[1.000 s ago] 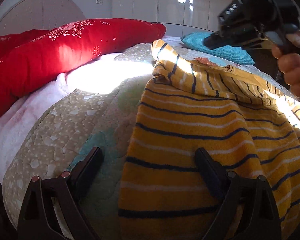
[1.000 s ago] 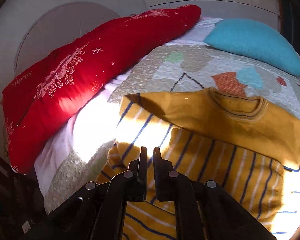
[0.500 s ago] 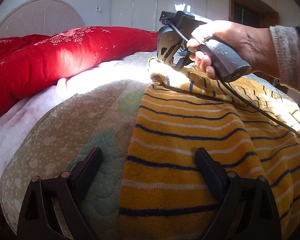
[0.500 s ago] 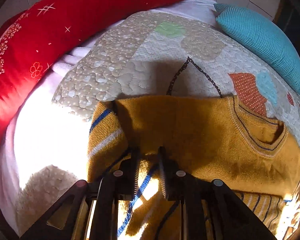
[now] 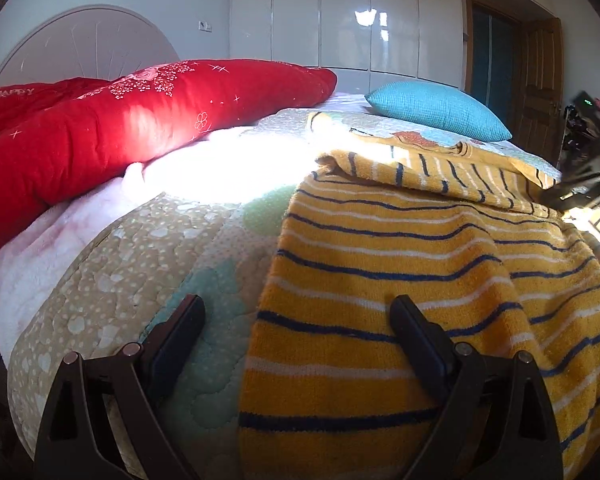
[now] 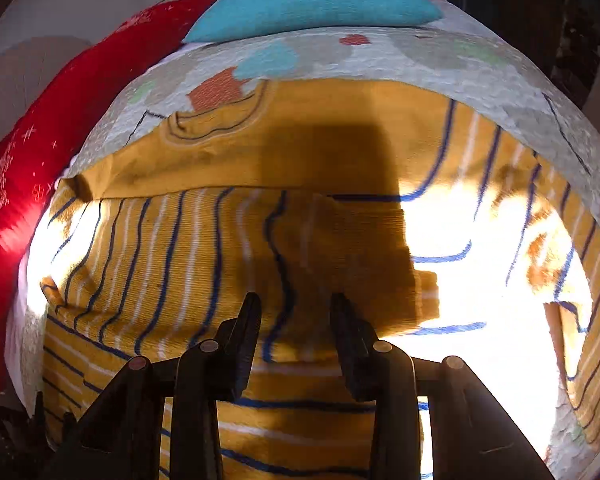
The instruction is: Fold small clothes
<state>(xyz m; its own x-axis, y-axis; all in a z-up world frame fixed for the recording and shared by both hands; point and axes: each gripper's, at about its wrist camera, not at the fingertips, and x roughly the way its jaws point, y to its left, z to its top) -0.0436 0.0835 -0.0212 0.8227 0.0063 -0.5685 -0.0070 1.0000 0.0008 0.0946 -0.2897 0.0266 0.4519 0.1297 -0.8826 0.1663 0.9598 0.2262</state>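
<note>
Found the yellow striped sweater spread across the quilt, collar toward the far edge near the teal cushion, hem draped over the near edge. Spotted one sleeve laid across the chest, cuff ending about mid-body. Kept clear of the red duvet along the left edge.

Held the left gripper low at the near edge, fingers spread wide, gripping nothing, straddling the sweater's left side seam: one finger over bare quilt, the other over knit. Hovered the right gripper above mid-body just short of the folded cuff, fingers parted, nothing pinched between them.

Looked, on balance, like mid-fold: one sleeve in, the other side and the bottom fold probably not yet done.

Plenty to go wrong from there. Could easily have pinched quilt along with knit on the left side, given that straddle, and dragged the bedding up with the fold. Could have tugged the loose sleeve back out by grabbing too near the cuff. Risked a crooked crease as well, with hard sunlight washing out the sweater's right side and hiding that edge. Also risked the whole garment sliding off, with the hem hanging over the near edge, if pulled that way.
</note>
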